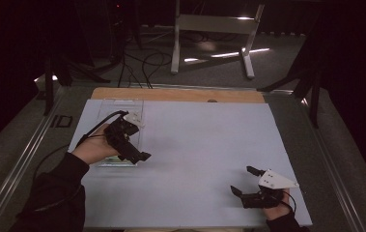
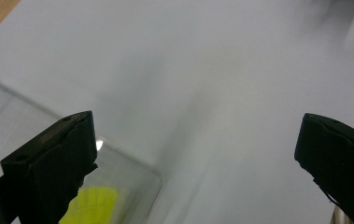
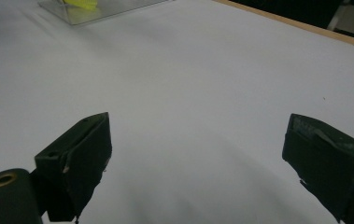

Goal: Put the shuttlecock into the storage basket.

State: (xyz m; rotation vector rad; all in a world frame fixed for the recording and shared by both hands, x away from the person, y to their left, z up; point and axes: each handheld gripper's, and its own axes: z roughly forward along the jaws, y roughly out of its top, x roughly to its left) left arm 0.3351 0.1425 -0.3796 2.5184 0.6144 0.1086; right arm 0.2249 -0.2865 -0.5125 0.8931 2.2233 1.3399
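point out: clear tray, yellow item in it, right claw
clear tray (image 1: 122, 104), high view, far bare part.
yellow item (image 2: 93, 205), left gripper view, its middle.
right claw (image 1: 244, 180), high view, midway between its fingertips.

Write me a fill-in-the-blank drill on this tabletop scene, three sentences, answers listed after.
1. Both hand-held grippers, the left hand-held gripper and the right hand-held gripper, have their jaws ____.
2. The clear tray lies under the ____ hand-held gripper.
3. The object inside the clear tray is coloured ____.

Missing words: open; left; yellow
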